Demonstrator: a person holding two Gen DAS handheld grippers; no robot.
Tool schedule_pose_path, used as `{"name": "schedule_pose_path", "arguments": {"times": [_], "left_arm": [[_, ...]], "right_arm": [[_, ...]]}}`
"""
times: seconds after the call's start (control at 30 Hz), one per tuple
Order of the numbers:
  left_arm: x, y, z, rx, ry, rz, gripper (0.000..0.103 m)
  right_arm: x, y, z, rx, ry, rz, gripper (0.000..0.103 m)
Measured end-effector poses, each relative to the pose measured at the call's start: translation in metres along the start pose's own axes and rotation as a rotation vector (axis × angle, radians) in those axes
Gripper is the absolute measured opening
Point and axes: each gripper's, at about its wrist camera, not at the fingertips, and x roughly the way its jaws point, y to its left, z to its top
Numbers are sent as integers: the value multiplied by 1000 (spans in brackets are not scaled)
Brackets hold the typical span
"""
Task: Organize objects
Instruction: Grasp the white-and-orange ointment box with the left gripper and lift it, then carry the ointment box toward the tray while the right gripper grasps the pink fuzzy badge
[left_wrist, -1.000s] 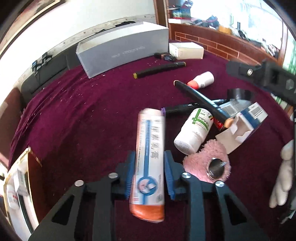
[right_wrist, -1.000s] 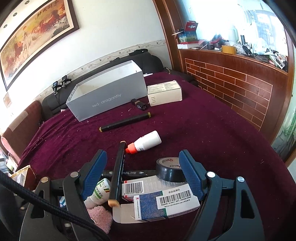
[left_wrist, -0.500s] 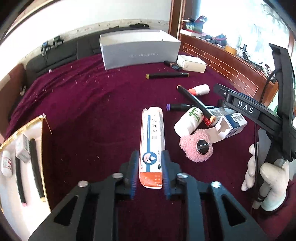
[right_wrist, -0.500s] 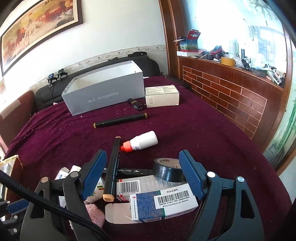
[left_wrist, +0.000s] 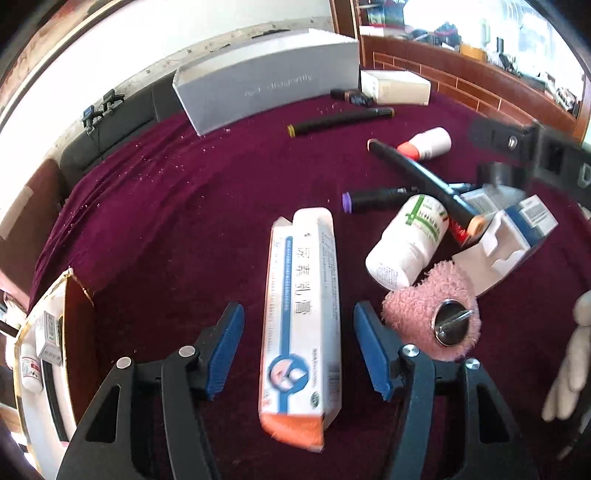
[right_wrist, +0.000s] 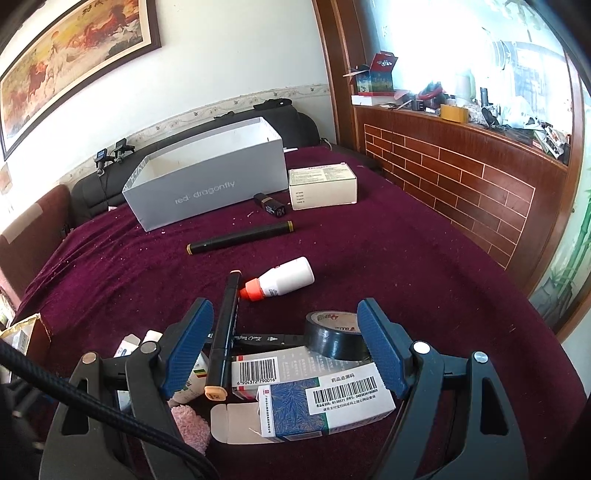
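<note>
Left gripper: your jaws are opening; the long ointment box lies between them, pads clear of both its sides.
Ointment box: it rests flat on the maroon cloth near the near edge, apparently just let go.
Right gripper: your jaws stand wide above the clutter, gripping nothing; it seems lined up for a next pick.
Clutter: the blue medicine carton, tape roll and a black marker are piled together, touching, at the near right of the cloth.
Grey box: open-topped at the far edge; the inside that shows is bare, so it is probably one destination.
Side tray: just off the near left edge; it holds a small bottle, a small carton and a dark pen.
</note>
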Motion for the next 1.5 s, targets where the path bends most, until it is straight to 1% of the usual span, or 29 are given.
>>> {"name": "schedule_pose_path", "arguments": {"times": [0.1,0.13,0.17,0.2,0.23,0.43,0.7,0.8,0.93,1.0,1.1,1.2,1.23,1.27,1.3,1.33,1.4,1.43,1.5], "left_arm": [[1,-4,1,5,-19,14,54],[1,-3,0,-9,-17,-7,41],[0,-1,0,-28,-13,-43,29],[-1,0,-1,-37,-10,-51,25],[-3,2,-2,-47,-16,-48,25],[-25,16,-6,-120,-56,-108,25],[-76,39,-22,-234,-134,-187,25],[-93,49,-31,-266,-162,-191,25],[-111,66,-46,-289,-195,-175,25],[-119,78,-53,-301,-204,-164,25],[-132,98,-67,-324,-229,-151,25],[-140,113,-78,-340,-250,-146,25],[-141,116,-81,-343,-254,-145,25],[-144,120,-84,-348,-262,-144,25],[-145,122,-87,-352,-268,-144,25],[-147,125,-91,-358,-275,-145,25],[-151,130,-98,-365,-287,-143,25],[-152,132,-101,-368,-290,-139,25],[-154,136,-108,-373,-297,-137,25]], "right_arm": [[0,2,0,-6,-3,-3,80],[0,3,-1,-11,-4,-7,80],[0,4,-1,-14,-4,-10,80],[0,5,-2,-21,-4,-12,80],[0,6,-2,-25,-5,-14,80],[-2,9,-2,-42,-21,-28,80],[-1,10,-3,-59,-29,-58,80],[1,11,-5,-72,-31,-81,80],[1,12,-7,-83,-30,-100,80],[1,13,-5,-78,2,-100,80],[-15,15,1,-81,38,-42,80],[-39,26,14,-133,81,39,80],[-49,33,19,-153,94,94,82],[-53,37,22,-162,108,139,83],[-55,41,23,-166,137,203,86],[-54,45,22,-163,187,259,86],[-47,55,15,-181,276,294,86],[-39,60,8,-174,348,349,86],[-28,61,-5,-115,439,427,85]]}}
